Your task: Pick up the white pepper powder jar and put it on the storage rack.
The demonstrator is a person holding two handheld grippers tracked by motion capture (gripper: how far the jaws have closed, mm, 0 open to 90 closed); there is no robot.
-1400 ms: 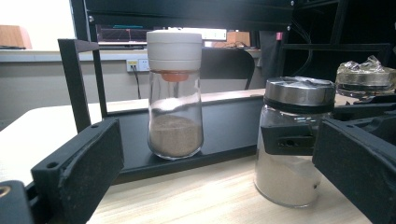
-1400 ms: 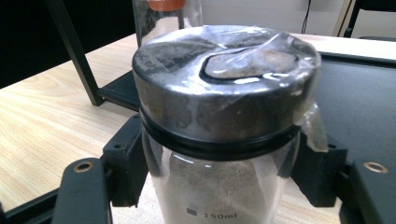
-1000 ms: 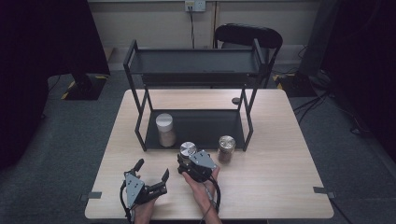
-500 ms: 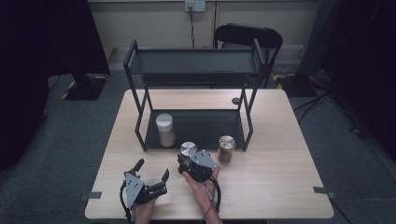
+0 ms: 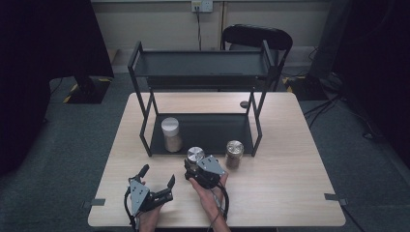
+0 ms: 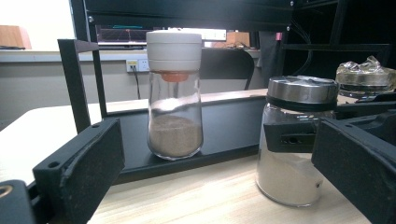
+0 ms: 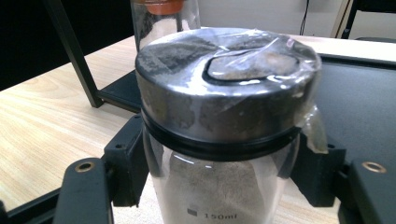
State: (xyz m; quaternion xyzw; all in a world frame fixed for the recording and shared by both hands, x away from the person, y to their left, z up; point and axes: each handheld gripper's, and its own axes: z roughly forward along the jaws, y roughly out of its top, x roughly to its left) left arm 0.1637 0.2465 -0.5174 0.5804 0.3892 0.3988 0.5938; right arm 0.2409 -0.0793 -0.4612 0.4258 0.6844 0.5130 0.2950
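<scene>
On the table (image 5: 290, 193), upright jar (image 7: 219, 140) (lid uppermost).

The rack (image 5: 203, 96) blocks the middle of the worktop (image 5: 290, 193), its posts fencing the lower shelf where a white-capped jar (image 5: 171, 134) stands (left end). Two metal-lidded jars (image 5: 234, 153) stand just before it; the right shelf half and near-right worktop lie open.
</scene>
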